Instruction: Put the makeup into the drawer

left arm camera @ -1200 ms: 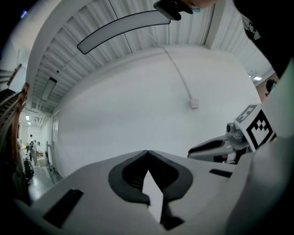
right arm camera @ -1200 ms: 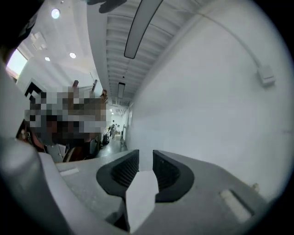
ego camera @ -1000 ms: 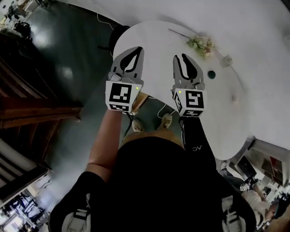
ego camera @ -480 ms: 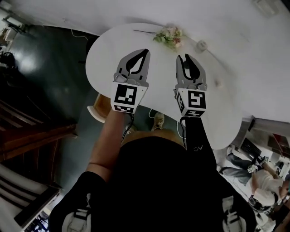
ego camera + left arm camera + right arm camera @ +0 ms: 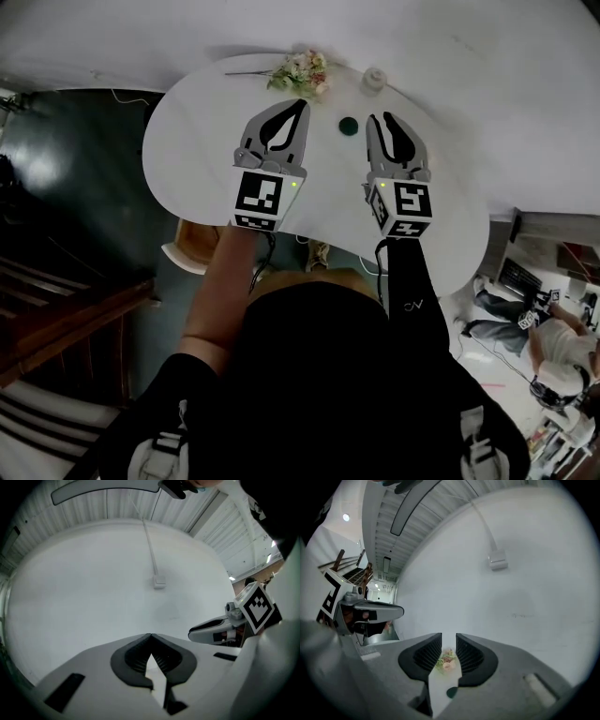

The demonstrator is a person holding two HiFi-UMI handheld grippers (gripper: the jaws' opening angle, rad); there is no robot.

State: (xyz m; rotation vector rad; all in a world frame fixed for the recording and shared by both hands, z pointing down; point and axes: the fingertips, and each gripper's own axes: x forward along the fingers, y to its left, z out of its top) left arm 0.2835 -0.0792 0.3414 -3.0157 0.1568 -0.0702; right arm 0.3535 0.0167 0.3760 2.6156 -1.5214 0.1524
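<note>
A round white table (image 5: 197,141) stands in front of me. Near its far edge lie a small dark green round compact (image 5: 349,125) and a little white jar (image 5: 375,80). My left gripper (image 5: 292,108) hovers over the table left of the compact, shut, with nothing in it; its tips meet in the left gripper view (image 5: 150,637). My right gripper (image 5: 382,120) hovers just right of the compact, slightly open and empty. Through its gap (image 5: 449,637) the right gripper view shows the compact (image 5: 452,692). No drawer is in view.
A bunch of pale flowers (image 5: 298,72) lies at the table's far edge, against a white wall (image 5: 93,583) with a cable and small box (image 5: 159,581). A wooden chair (image 5: 192,246) stands under the table's near left edge. A person (image 5: 548,328) is at the right.
Both grippers have swung across over the table and now point at the far edge. The flowers, the jar and the green compact now lie just ahead of the tips. Both jaws kept their openings.
</note>
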